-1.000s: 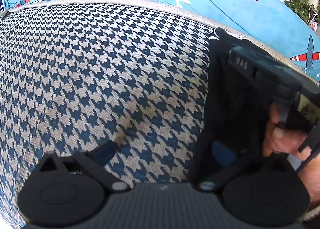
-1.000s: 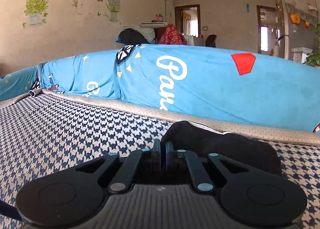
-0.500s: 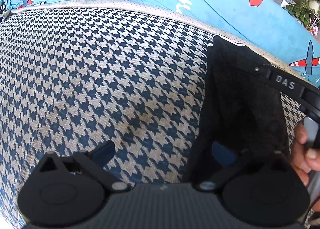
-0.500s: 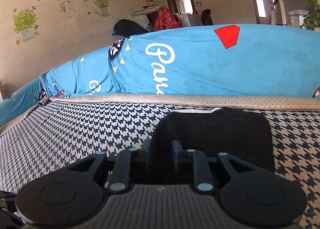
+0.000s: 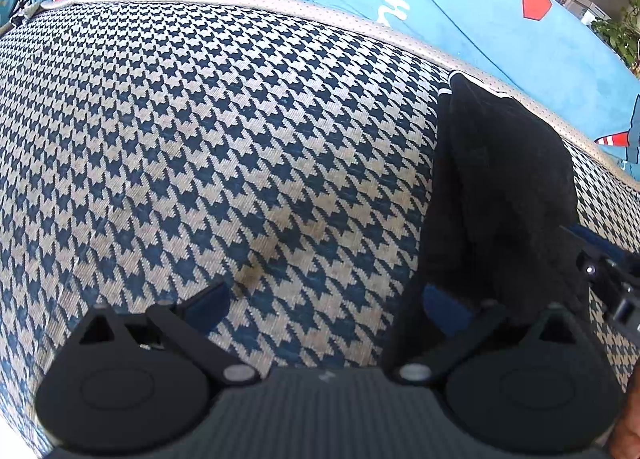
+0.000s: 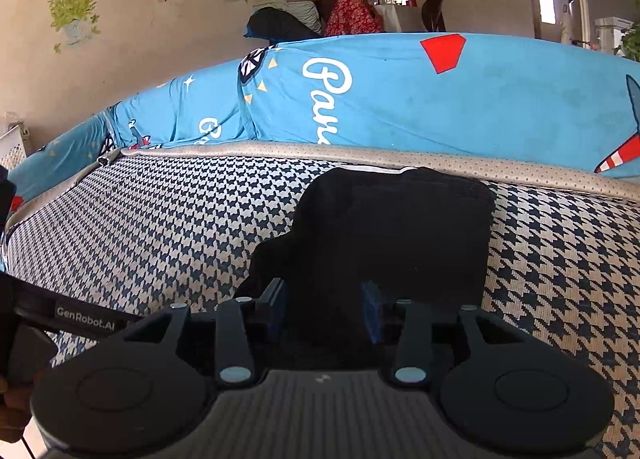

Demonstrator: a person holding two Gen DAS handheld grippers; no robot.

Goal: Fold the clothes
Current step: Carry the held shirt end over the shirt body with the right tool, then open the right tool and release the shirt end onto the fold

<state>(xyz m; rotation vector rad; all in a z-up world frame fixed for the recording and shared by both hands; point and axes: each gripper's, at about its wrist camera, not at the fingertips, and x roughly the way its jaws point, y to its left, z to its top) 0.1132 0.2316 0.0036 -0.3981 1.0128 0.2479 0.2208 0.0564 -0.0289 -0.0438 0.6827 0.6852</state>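
houndstooth cushion (image 5: 240, 139) | folded black garment (image 6: 396, 227) – between right gripper (image 6: 326, 309) jaws – parted

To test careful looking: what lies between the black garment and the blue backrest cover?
A beige dotted trim strip separates the black garment from the blue cover, seen in the right wrist view.

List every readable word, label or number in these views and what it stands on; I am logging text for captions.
"GenRobot.AI": white letters on the black strap of the left gripper, at the left edge of the right wrist view.
"Par", cut off below: white script on the bright blue printed sofa cover.
A second white script word lower on that cover, only partly in view: not readable.
Black folded garment: no text visible.
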